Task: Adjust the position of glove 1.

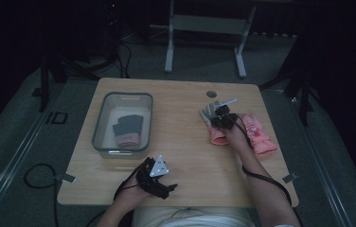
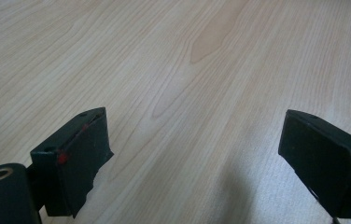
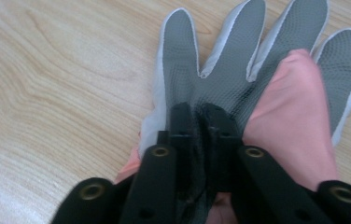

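Your right tongs (image 3: 200,116) pinch a grey-and-pink glove (image 3: 239,74) on the wooden table (image 1: 181,142).
A grey bin (image 1: 101,124) with gloves sits ahead of your idle left tongs (image 2: 197,163), spread over bare wood. The high view shows a pink glove (image 1: 259,135) beside your right tongs; the right gripper view shows the pinched palm fabric.

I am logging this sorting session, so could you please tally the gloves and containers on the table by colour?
Pink gloves with grey palms: 2, one pinched by the right gripper at, one beside it.
Dark grey gloves with pink cuffs: 2, stacked in the bin.
Clear plastic bin: 1.
Total: 5 things.
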The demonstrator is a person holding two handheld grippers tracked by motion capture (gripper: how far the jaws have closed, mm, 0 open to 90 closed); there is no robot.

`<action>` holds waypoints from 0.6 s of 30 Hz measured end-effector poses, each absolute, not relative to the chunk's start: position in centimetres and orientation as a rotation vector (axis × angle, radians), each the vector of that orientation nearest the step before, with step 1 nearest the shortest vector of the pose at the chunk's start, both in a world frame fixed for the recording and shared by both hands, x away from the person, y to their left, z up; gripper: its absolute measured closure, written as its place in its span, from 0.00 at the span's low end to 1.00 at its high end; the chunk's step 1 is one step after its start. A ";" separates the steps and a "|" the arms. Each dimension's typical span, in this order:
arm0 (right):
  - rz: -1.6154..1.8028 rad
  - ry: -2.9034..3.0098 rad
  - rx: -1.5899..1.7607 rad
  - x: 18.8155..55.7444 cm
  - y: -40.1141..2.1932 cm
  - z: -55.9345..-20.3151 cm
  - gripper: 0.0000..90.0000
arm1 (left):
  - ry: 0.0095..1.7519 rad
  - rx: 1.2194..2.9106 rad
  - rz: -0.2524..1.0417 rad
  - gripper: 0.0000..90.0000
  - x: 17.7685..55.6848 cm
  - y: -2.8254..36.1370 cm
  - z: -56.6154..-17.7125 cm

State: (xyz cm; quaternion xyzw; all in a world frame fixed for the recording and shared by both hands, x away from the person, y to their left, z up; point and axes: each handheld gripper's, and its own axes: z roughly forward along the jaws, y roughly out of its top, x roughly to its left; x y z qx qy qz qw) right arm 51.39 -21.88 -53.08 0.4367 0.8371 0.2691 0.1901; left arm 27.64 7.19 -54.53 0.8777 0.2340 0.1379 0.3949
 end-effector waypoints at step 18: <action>1.129 2.091 1.318 41.9 -19.3 -42.4 0.98 | 0.578 2.222 0.342 0.09 27.7 7.4 -54.8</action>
